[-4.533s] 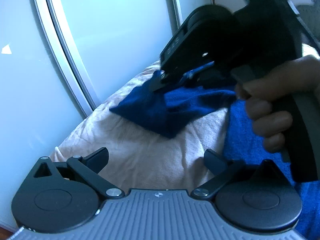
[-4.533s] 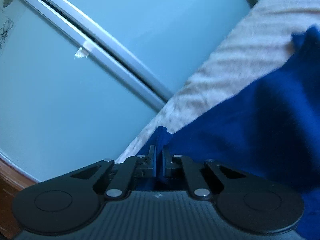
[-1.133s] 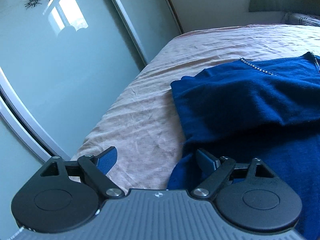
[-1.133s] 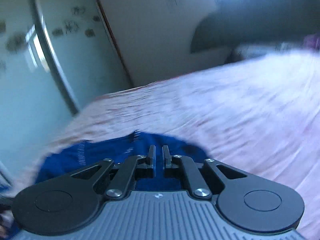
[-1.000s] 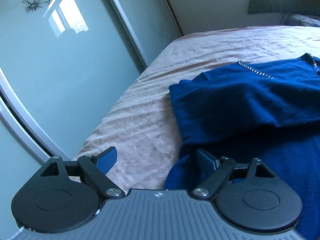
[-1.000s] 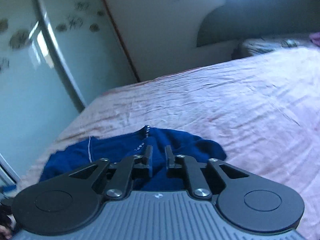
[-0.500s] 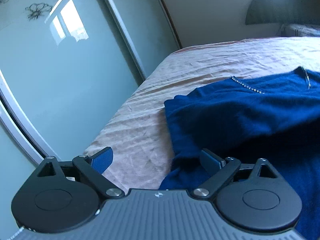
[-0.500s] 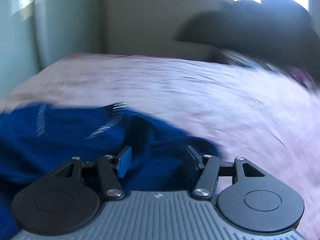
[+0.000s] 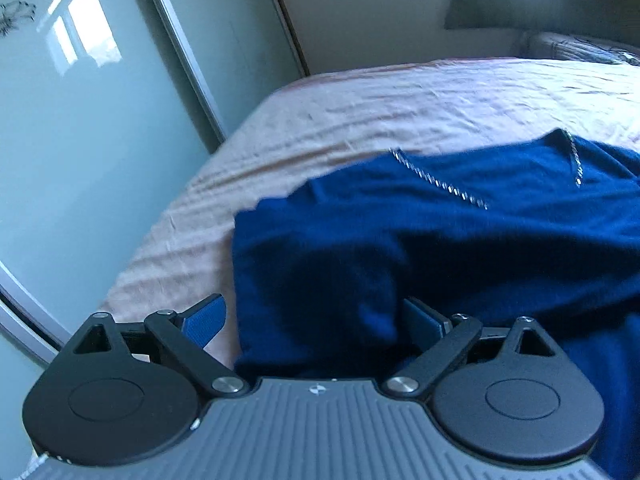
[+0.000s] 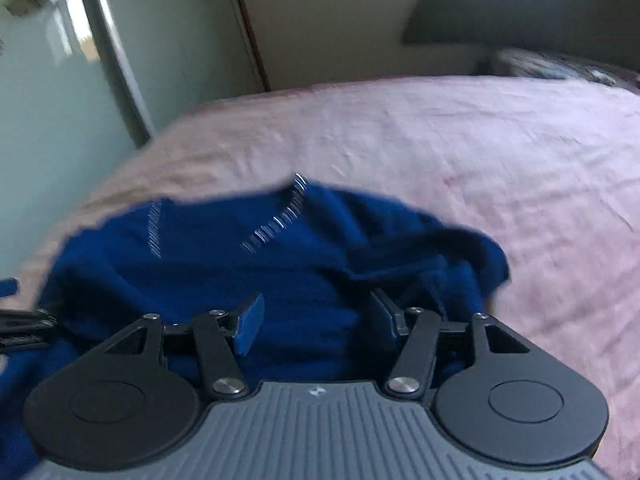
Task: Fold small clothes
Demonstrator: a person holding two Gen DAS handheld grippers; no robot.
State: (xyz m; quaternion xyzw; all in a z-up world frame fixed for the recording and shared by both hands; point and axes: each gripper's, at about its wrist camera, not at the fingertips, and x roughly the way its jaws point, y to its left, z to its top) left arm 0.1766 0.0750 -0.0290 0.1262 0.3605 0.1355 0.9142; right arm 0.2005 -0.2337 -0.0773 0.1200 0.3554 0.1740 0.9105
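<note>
The blue top (image 9: 460, 240) lies crumpled on the pink bed (image 9: 360, 128); the left tongs (image 9: 316, 320) gape wide over its near edge, gripping nothing. From the right wrist, the right tongs (image 10: 316, 320) stand parted above the fabric, pads clear.

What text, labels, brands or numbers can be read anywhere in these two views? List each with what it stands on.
No readable words or numbers in either view.
Left gripper: a small pale emblem on its grey body, too small to read.
Right gripper: the same kind of emblem, also unreadable.
Blue garment: a sparkly trim line only, no lettering or tag showing.
Wardrobe door: flower motifs, no text.
Bed sheet: plain.
</note>
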